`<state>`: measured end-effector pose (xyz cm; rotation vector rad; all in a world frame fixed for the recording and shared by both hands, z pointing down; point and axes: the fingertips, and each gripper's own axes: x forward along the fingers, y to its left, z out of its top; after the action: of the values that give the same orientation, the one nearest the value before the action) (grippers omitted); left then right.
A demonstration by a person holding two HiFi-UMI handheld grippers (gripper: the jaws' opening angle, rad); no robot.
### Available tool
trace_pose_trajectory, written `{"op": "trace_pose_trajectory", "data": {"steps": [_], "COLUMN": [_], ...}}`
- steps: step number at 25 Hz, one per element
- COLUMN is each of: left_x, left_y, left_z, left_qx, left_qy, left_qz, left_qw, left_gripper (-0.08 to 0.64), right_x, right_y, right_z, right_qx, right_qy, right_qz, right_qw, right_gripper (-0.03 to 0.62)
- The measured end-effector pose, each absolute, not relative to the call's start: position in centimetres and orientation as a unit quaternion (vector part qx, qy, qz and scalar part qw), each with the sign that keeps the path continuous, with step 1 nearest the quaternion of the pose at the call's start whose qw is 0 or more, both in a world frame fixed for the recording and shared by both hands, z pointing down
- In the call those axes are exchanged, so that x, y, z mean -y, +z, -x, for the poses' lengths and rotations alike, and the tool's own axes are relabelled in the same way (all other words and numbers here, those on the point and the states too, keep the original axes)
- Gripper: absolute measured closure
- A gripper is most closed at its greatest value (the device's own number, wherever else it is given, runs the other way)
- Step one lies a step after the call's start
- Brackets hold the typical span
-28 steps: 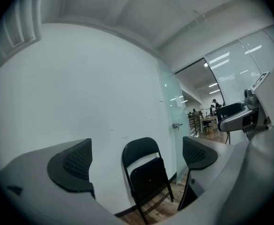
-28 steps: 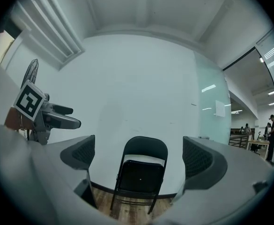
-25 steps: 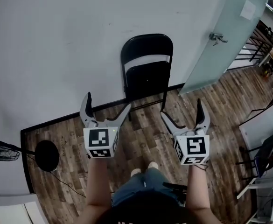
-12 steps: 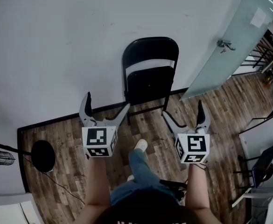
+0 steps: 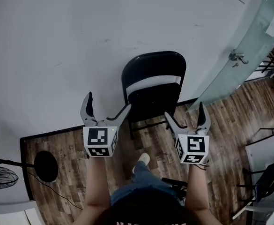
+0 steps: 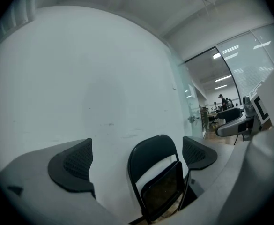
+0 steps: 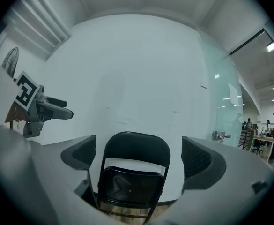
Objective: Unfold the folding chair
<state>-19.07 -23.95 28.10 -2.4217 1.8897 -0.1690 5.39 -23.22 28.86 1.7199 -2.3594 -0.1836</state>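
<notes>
While the person stands facing the white wall (image 5: pixel 57 41), a fan (image 5: pixel 1 177) and its round black base (image 5: pixel 46 154) sit at the far left on the wood floor (image 5: pixel 66 172), well apart from the work. Next comes the left gripper (image 5: pixel 108 101), its jaws spread wide with nothing between them but air; its own view frames the chair in that gap, at a distance. The black folding chair (image 5: pixel 153 88) stands folded and upright at the wall, between and beyond the two grippers, its seat tipped up flat against the frame below the backrest.

It looks like painted metal tube with thin padded panels: probably stiff, fairly weighty for a two-jaw hold, and smooth enough to slip. A sound grasp would likely be one gripper on the curved top rail to steady the frame, the other on the seat's upper edge to swing it down.

To the right, the right gripper (image 5: pixel 184 110) is likewise wide apart and empty, near the chair but not touching. Farther right stands a frosted glass door (image 5: pixel 254 46). No container shows anywhere.
</notes>
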Motion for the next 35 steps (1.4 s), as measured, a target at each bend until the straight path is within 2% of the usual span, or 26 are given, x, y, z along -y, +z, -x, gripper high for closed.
{"op": "trace_pose_trajectory", "data": {"steps": [11,24,35], "left_x": [39.7,46.6,50.1], "left_y": [28.6,38.5,41.0], "left_z": [17.1,15.2,15.3], "left_qx": [-0.610,-0.567,-0.548], "left_qy": [-0.086,-0.167,-0.201], "left_qz": [0.787,0.804,0.809], "left_qw": [0.021,-0.057,-0.068], "left_gripper": [-0.009,-0.008,-0.008], "right_x": [39.2,44.2,49.3], "right_y": [31.8,42.3,55.0], "right_z": [-7.3,-6.9,-4.5], "right_qx": [0.808,0.816,0.769], "right_qy": [-0.015,0.083,0.282], "right_qz": [-0.578,-0.552,-0.565], "right_qw": [0.113,0.151,0.102], "right_gripper": [0.038,0.040,0.044]}}
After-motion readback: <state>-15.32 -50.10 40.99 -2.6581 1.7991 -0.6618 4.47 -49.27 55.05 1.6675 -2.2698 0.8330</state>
